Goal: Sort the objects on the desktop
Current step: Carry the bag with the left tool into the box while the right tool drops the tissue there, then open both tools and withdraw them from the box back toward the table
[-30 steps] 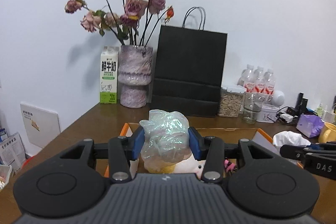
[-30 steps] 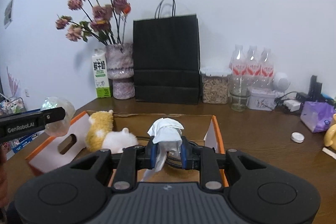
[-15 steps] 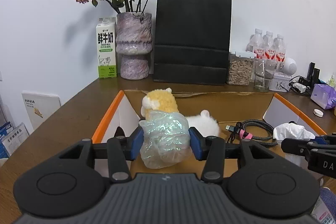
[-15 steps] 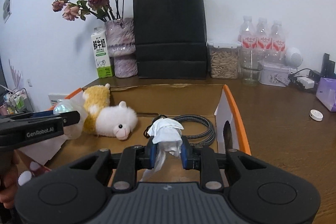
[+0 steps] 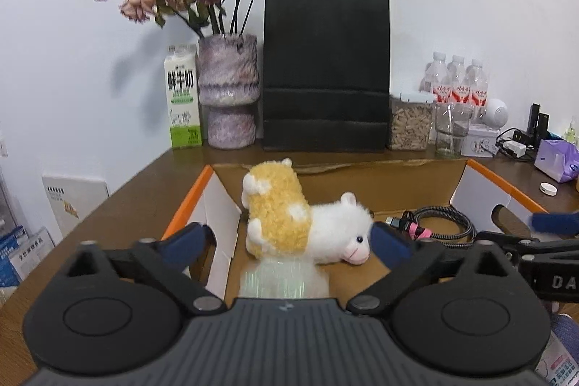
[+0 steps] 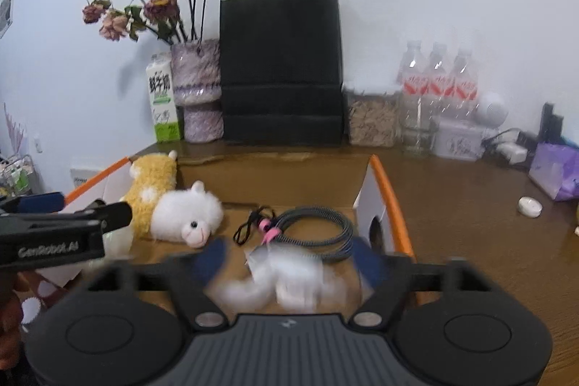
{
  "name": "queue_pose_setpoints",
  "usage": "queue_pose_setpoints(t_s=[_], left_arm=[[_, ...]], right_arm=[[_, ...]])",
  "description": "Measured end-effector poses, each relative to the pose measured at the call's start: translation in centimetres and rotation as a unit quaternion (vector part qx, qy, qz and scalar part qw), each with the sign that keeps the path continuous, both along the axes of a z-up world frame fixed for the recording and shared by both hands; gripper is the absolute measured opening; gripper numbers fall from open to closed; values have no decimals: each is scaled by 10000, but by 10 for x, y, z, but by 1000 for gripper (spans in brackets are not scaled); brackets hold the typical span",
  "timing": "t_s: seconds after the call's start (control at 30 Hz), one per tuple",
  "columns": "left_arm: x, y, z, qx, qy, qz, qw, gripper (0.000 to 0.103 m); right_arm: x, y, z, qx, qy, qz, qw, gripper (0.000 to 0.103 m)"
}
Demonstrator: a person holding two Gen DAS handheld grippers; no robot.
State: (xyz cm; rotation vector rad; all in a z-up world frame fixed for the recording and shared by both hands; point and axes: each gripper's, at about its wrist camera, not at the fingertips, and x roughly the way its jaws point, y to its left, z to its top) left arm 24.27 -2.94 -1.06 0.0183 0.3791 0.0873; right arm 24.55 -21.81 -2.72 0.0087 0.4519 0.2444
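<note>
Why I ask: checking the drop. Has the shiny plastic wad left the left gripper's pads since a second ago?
Yes. The plastic wad has dropped below the opening left gripper, onto the box floor before the plush alpaca.

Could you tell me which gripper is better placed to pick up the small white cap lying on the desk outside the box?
The right gripper. The white cap lies on the desk right of the box, on its side; the left gripper is over the box's left end. Both jaws are opening, with nothing gripped.
</note>
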Motion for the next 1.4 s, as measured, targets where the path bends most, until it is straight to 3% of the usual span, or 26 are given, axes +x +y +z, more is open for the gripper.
queue_pose_setpoints(t_s=[0.07, 0.9, 1.4], left_arm=[[-2, -3, 1, 96, -27, 24, 9999, 103], [-9, -5, 4, 156, -128, 79, 9998, 103], [-22, 6, 22, -108, -465, 239, 9986, 103]], right_arm=[[-4, 0, 4, -27, -194, -91, 9998, 103], [-8, 3, 6, -33, -260, -94, 9996, 103], [-19, 9, 20, -120, -492, 27, 9987, 103]])
